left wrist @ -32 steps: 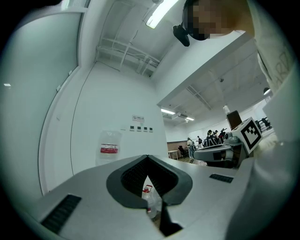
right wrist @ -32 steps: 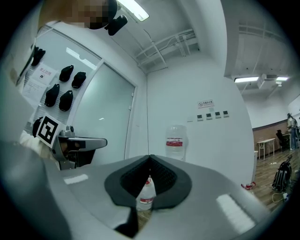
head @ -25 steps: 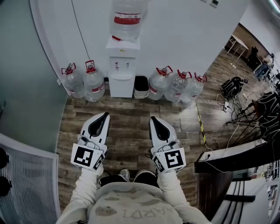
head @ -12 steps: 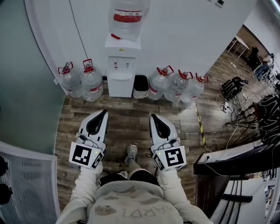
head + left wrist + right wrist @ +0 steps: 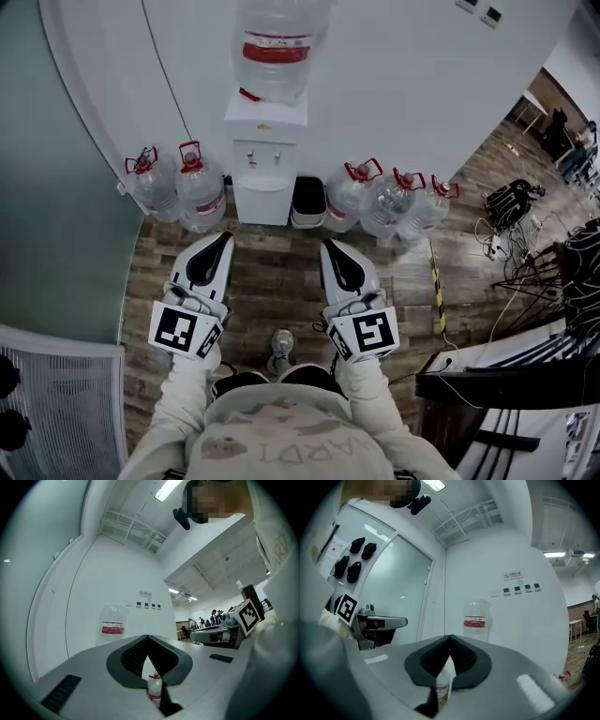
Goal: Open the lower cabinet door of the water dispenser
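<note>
The white water dispenser [image 5: 265, 155] stands against the wall with a big clear bottle [image 5: 274, 47] upside down on top. Its lower cabinet door [image 5: 260, 204] looks closed. Both grippers are held level over the wooden floor, a short way in front of the dispenser and apart from it. My left gripper [image 5: 225, 238] points just left of the cabinet, my right gripper [image 5: 328, 246] just right of it. In the left gripper view the left gripper [image 5: 147, 637] is shut and empty, below the bottle [image 5: 114, 625]. The right gripper [image 5: 450, 637] is likewise shut on nothing.
Full water jugs [image 5: 178, 183] stand left of the dispenser and more jugs [image 5: 389, 204] to its right, with a black bin [image 5: 307, 199] between. Cables and tripods [image 5: 525, 234] lie at the right, a dark desk [image 5: 497, 370] at the near right, a mesh panel [image 5: 47, 394] at the near left.
The person has stepped toward the dispenser, which now sits nearer and lower in the head view. Both grippers moved forward with the body, still shut and side by side.
</note>
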{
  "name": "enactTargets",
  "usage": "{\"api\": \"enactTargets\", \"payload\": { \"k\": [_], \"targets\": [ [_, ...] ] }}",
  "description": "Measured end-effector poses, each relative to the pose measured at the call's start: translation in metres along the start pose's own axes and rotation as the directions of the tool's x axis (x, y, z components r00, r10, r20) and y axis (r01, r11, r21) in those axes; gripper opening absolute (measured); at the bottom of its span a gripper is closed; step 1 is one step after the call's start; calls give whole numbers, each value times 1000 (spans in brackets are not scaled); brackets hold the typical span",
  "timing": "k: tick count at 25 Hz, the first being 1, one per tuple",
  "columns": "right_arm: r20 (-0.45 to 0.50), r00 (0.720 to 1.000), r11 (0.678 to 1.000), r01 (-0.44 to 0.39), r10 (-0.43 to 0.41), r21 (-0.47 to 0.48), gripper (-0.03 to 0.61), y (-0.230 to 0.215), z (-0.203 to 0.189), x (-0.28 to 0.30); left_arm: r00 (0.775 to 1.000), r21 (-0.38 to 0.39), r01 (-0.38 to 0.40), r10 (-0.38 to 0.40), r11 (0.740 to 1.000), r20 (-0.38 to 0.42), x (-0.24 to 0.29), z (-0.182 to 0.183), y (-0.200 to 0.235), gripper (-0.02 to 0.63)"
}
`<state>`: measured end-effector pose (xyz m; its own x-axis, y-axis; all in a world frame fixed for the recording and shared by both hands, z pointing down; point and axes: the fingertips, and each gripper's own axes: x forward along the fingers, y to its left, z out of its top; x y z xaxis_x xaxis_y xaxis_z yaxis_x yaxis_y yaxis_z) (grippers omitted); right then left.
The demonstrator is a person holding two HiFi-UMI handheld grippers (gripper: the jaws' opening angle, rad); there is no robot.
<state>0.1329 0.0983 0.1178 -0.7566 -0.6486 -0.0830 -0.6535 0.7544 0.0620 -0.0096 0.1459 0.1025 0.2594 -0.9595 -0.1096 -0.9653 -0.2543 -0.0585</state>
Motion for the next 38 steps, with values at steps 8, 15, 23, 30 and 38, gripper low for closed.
{"api": "enactTargets", "payload": {
  "k": [8,15,23,30,38],
  "targets": [
    [24,999,1000,-28,28,6,9,-53,-1,61,1000,3,-23,23,1000,7,71,-1,30,2],
    [35,999,999,-24,23,34,9,-89,-11,100,1000,29,-23,23,999,11,112,-5,46,2],
    [8,1000,999,-29,29,43,9,-101,-25,146,1000,39,-22,22,999,2,139,-15,81,2],
    [-21,1000,999,7,-6,44,9,-109,-42,210,1000,17,12,-12,1000,-7,177,-34,140,2],
    [-37,996,995,87,-85,54,9,-126,-53,295,994,12,105,-105,994,-18,237,-47,211,2]
  ]
}}
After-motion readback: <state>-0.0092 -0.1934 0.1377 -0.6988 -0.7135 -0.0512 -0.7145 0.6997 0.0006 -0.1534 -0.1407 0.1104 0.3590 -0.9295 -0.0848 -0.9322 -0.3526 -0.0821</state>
